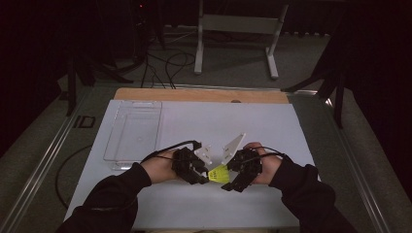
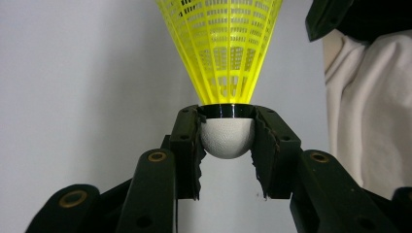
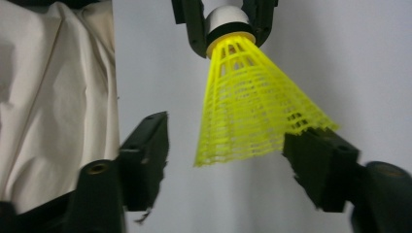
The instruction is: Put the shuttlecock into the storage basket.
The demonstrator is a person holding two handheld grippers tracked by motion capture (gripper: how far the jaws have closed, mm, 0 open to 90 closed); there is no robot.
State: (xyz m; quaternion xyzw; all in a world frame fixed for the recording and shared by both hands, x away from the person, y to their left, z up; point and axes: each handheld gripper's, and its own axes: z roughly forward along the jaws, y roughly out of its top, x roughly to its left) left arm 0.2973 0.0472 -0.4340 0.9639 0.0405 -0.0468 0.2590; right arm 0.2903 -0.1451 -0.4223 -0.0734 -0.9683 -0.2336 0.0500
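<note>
A yellow mesh shuttlecock (image 1: 218, 172) with a white cork head hangs between my two grippers, just above the white table (image 1: 272, 126) near its front edge. My left gripper (image 1: 208, 175) is shut on the cork. In the left gripper view the pads clamp the white head (image 2: 227, 138) from both sides, and the yellow skirt (image 2: 226, 48) flares away. My right gripper (image 3: 233, 141) is open around the wide end of the skirt (image 3: 252, 107). Its left jaw stands clear of the mesh and its right jaw sits right at the skirt's rim. The left gripper (image 3: 223, 19) holds the cork at the top of the right gripper view.
A clear plastic tray (image 1: 133, 131) lies on the table's far left. A wooden strip (image 1: 199, 94) edges the far side. Pale cloth (image 2: 364, 97) hangs close beside the grippers. Cables and a metal stand (image 1: 238, 29) sit on the floor beyond.
</note>
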